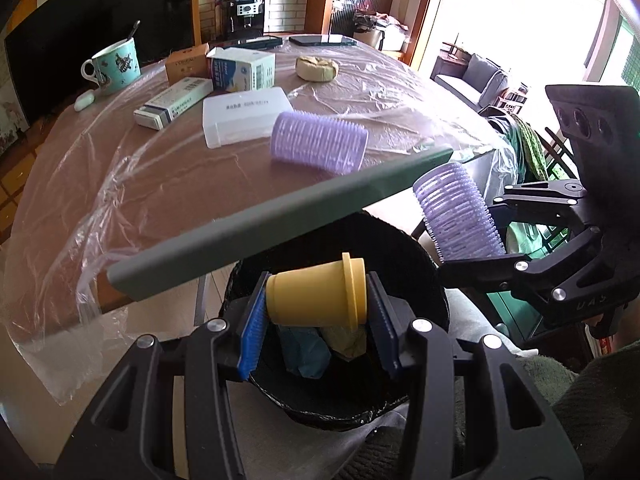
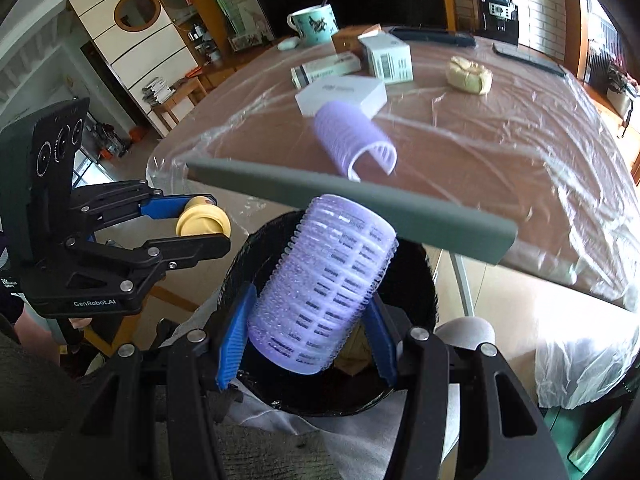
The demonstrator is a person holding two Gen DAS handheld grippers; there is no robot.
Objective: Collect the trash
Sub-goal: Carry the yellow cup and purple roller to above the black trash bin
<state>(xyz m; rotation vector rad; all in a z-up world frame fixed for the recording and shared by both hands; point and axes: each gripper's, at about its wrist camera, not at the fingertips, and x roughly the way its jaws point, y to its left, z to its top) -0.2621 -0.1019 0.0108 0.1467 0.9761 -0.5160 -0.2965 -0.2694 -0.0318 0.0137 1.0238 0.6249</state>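
Trash bin lined in black plastic (image 1: 400,248) sat directly beneath both grippers; my left gripper (image 1: 316,312) clamped a yellow plastic cup (image 1: 316,294) crosswise, my right gripper (image 2: 308,320) a ribbed purple hair roller (image 2: 324,280) lengthwise.

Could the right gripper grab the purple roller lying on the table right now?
Probably not yet: the right gripper is shut on another purple roller over the black bin. The roller on the table itself lies unobstructed.

The left tongs (image 1: 318,304) clamp a yellow plastic cup (image 1: 316,298) sideways above the black-lined trash bin (image 1: 424,280); the right tongs (image 1: 472,236) grip a purple hair roller (image 1: 456,212) beside it; another roller (image 1: 319,143) lies on the bench (image 1: 180,184).
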